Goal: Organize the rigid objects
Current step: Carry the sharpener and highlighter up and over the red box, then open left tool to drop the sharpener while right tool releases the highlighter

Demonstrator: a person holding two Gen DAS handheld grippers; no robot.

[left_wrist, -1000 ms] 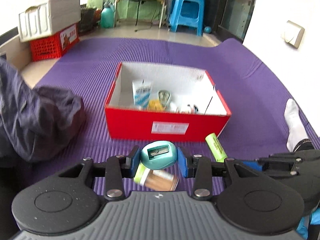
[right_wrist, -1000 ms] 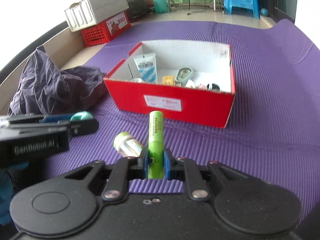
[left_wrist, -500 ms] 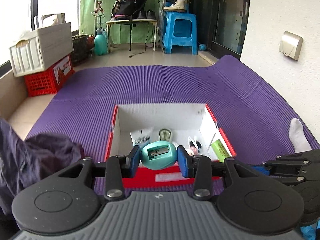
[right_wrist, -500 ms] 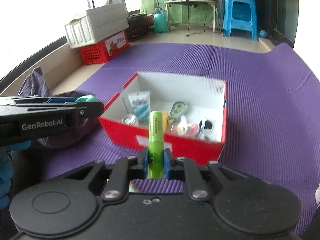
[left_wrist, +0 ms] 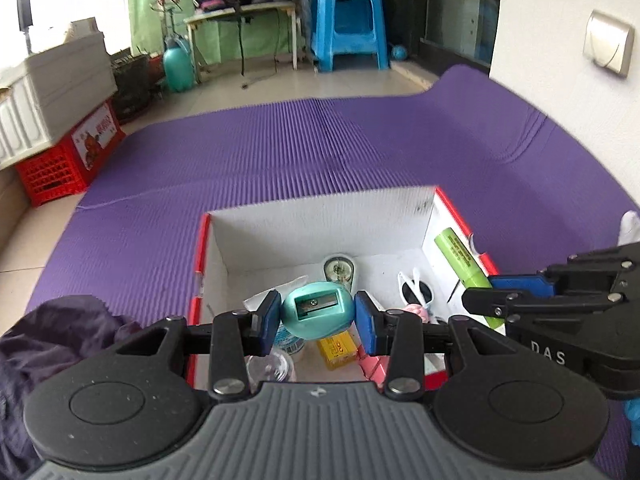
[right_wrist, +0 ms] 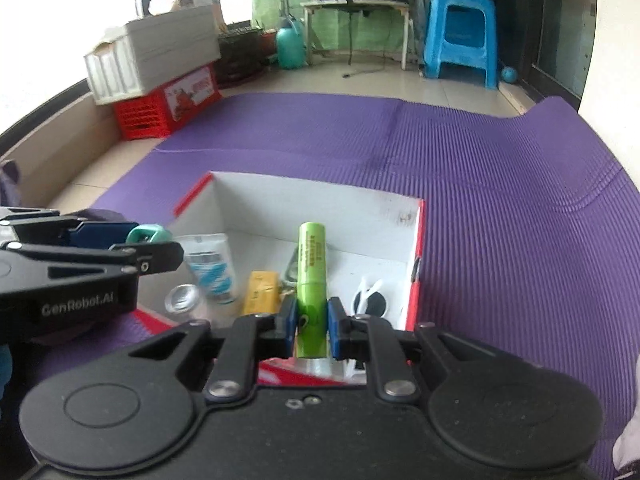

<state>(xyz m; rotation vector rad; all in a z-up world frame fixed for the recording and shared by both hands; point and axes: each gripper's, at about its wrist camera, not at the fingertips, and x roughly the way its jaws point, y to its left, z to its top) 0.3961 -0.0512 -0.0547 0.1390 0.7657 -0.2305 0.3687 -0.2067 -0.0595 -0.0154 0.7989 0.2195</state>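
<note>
My left gripper (left_wrist: pixel 317 317) is shut on a teal egg-shaped pencil sharpener (left_wrist: pixel 317 314) and holds it above the near left part of the red box (left_wrist: pixel 202 240). My right gripper (right_wrist: pixel 312 326) is shut on a green cylinder (right_wrist: pixel 311 280) and holds it above the near right part of the same box (right_wrist: pixel 416 240). The box has a white inside and holds a white tube (right_wrist: pixel 210 266), a yellow block (right_wrist: pixel 262 292), a small jar (right_wrist: pixel 180 300) and several other small items. Each gripper shows in the other's view, the right one (left_wrist: pixel 560 300) and the left one (right_wrist: pixel 80 264).
The box sits on a purple ribbed mat (left_wrist: pixel 320 152). A dark cloth (left_wrist: pixel 52 332) lies left of the box. A red crate (right_wrist: pixel 160 104) with a white bin on it stands at the far left. A blue stool (right_wrist: pixel 460 28) and a small table stand beyond the mat.
Both grippers have risen from the mat and moved forward over the open box, each carrying its object. The jar on the mat has dropped out of view.
</note>
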